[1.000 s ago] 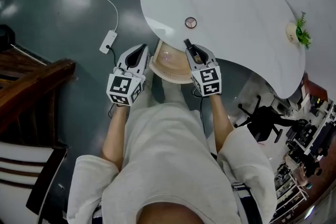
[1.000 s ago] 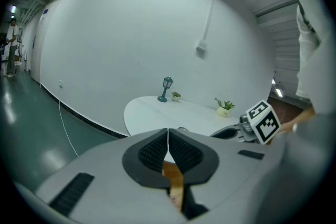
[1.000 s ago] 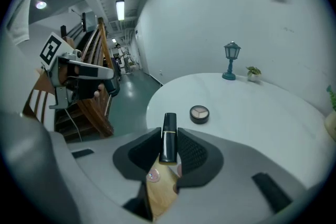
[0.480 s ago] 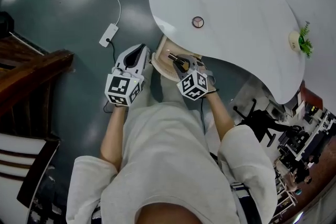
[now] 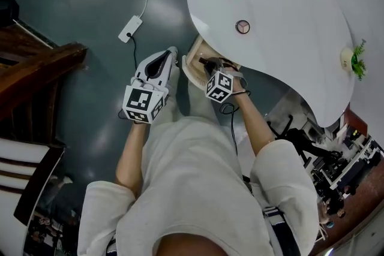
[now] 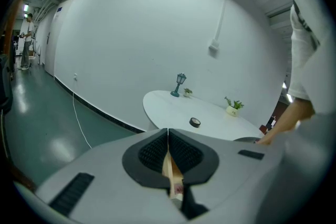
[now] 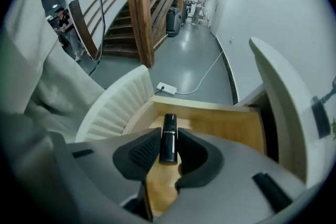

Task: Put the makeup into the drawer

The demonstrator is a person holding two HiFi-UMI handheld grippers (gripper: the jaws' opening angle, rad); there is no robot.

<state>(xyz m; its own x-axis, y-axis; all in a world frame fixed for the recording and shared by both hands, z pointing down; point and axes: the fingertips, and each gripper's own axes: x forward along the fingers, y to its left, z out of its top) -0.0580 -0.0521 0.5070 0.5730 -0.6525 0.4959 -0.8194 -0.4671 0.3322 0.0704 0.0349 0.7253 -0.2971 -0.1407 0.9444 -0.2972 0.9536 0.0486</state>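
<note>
Swung down off the counter (image 5: 282, 15) edge and rolled over with the right gripper (image 5: 206, 63) - fingers narrow, clamped on the black makeup tube (image 7: 168, 136), now over the open drawer (image 7: 210, 113) bottom. Release likely next. Left gripper (image 6: 168, 152) fingers together, empty, beside the drawer.

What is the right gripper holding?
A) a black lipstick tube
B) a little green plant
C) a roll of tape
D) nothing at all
A: in the right gripper view, the right gripper has its jaws closed on a black lipstick tube, right above the open wooden drawer.
</note>
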